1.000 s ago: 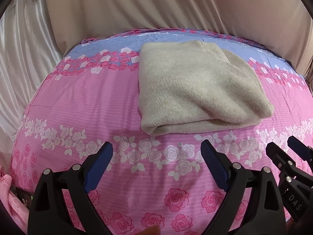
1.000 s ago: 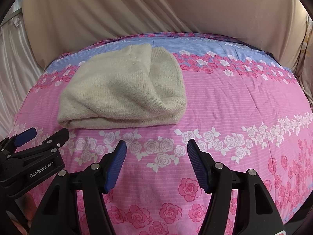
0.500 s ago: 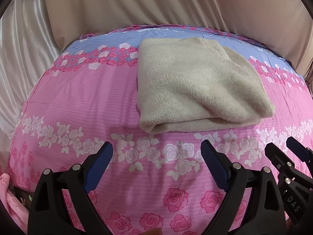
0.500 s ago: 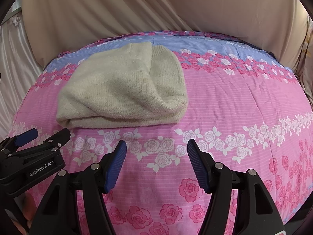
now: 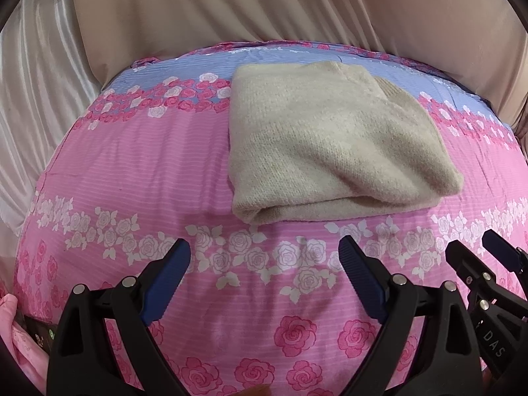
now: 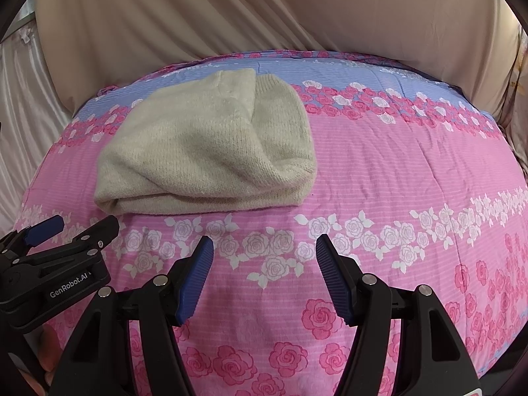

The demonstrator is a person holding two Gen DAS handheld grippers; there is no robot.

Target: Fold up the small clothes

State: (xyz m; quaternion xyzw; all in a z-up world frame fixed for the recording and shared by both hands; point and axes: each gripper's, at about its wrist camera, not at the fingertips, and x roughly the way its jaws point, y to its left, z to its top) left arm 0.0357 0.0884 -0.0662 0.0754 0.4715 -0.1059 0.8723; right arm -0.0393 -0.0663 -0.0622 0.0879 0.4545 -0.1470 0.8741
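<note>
A cream knitted garment (image 5: 333, 142) lies folded into a thick rectangle on the pink rose-print sheet (image 5: 132, 171). In the right wrist view the garment (image 6: 208, 145) sits at the upper left. My left gripper (image 5: 264, 254) is open and empty, hovering short of the garment's near folded edge. My right gripper (image 6: 264, 247) is open and empty, to the right of the left one and nearer than the garment. The right gripper also shows at the right edge of the left wrist view (image 5: 475, 247), and the left gripper shows at the left edge of the right wrist view (image 6: 76, 227).
The sheet (image 6: 412, 171) has a blue band along its far edge. Beige draped cloth (image 5: 264, 10) hangs behind the surface, with shiny white fabric (image 5: 29, 99) at the left. A pink cloth (image 5: 13, 336) lies at the lower left edge.
Both grippers have drawn back and lifted slightly, so the garment sits a little lower in both views. The garment has not moved. Both grippers stay open.
</note>
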